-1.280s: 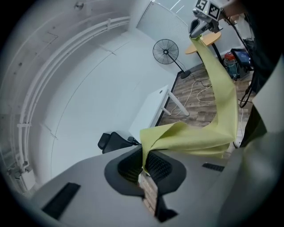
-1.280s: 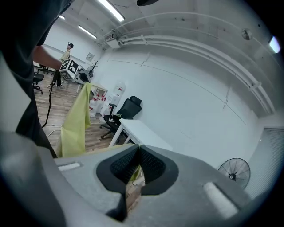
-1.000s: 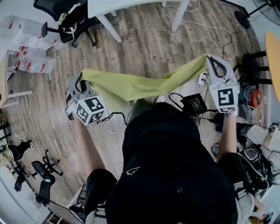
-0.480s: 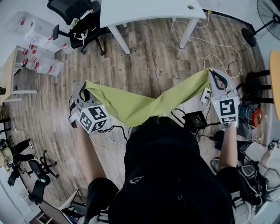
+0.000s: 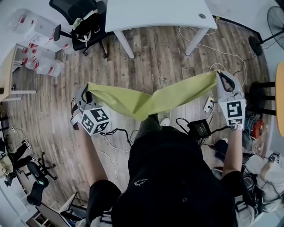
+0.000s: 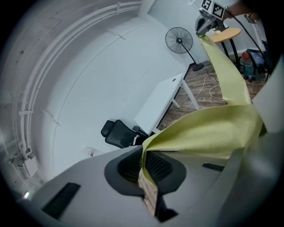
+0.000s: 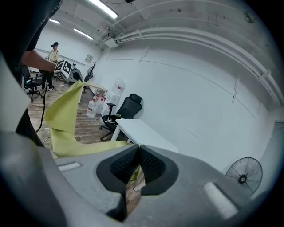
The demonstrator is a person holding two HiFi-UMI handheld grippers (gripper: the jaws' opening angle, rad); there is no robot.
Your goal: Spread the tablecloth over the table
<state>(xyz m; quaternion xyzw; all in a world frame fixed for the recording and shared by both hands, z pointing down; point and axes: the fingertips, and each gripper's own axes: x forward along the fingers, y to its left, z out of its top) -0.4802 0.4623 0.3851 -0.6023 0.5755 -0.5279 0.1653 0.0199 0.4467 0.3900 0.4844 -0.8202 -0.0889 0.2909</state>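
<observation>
A yellow-green tablecloth (image 5: 151,99) hangs stretched between my two grippers above the wooden floor, sagging and twisted near its middle. My left gripper (image 5: 87,91) is shut on its left corner; in the left gripper view the cloth (image 6: 208,133) comes out from between the closed pads (image 6: 157,166). My right gripper (image 5: 220,76) is shut on the right corner, and the cloth (image 7: 66,119) trails off to the left in the right gripper view. The white table (image 5: 155,13) stands ahead of me, its top bare.
A black office chair (image 5: 80,22) stands left of the table. Water jugs (image 5: 42,62) sit at the far left. Cables and a black device (image 5: 198,128) lie on the floor by my feet. A fan (image 5: 275,26) stands at the right.
I have come closer to the white table, which shows more fully now. Both grippers have risen and spread a little, so the cloth hangs tauter.
</observation>
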